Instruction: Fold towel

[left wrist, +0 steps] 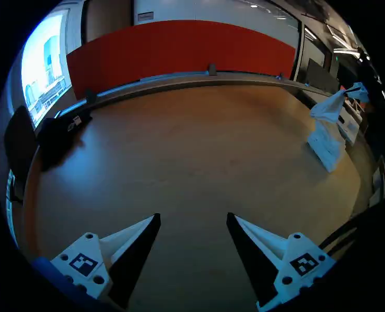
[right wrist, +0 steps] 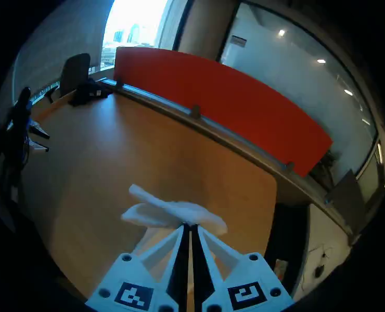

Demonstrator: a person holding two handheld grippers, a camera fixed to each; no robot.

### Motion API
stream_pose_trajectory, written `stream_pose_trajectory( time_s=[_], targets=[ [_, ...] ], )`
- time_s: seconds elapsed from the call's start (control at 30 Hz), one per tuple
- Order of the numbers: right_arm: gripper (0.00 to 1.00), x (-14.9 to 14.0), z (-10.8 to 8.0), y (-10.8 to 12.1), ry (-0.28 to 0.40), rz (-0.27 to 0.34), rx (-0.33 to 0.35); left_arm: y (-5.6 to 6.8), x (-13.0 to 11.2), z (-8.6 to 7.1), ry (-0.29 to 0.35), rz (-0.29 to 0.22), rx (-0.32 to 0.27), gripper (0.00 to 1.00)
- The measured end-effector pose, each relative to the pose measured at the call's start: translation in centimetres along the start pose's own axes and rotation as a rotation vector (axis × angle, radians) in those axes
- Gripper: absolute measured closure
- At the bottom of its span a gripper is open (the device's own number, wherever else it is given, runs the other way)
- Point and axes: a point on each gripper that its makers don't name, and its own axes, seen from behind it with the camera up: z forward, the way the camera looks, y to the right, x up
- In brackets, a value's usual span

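Well, we see black-and-white square tags (left wrist: 83, 262) on the finger bases. Our right hand-held gripper (right wrist: 191, 227) is clenched on a soft, crumpled white towel (right wrist: 166, 212), held up over the smooth wooden table (right wrist: 104, 156), well in front of the red partition (right wrist: 218, 99). Our left hand-held gripper (left wrist: 192, 218) is spread wide, with broad open wood between it and that partition.

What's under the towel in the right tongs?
Wooden tabletop shows around the hanging towel; the patch under its lower folds, behind the right tongs, is covered.
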Motion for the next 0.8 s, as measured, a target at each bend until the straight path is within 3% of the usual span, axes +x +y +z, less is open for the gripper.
stream_pose_trajectory(
  time_s=[0.27,0.8],
  targets=[
    [0.95,-3.8,-0.8,-0.1,-0.036,0.054,-0.016,0.3,-0.2,-0.1,-0.006,0.015,-0.005,0.06],
    [0.95,-7.8,-1.1,-1.6,-0.077,0.109,-0.021,0.2,-0.3,-0.2,-0.008,0.023,-0.007,0.06]
  ],
)
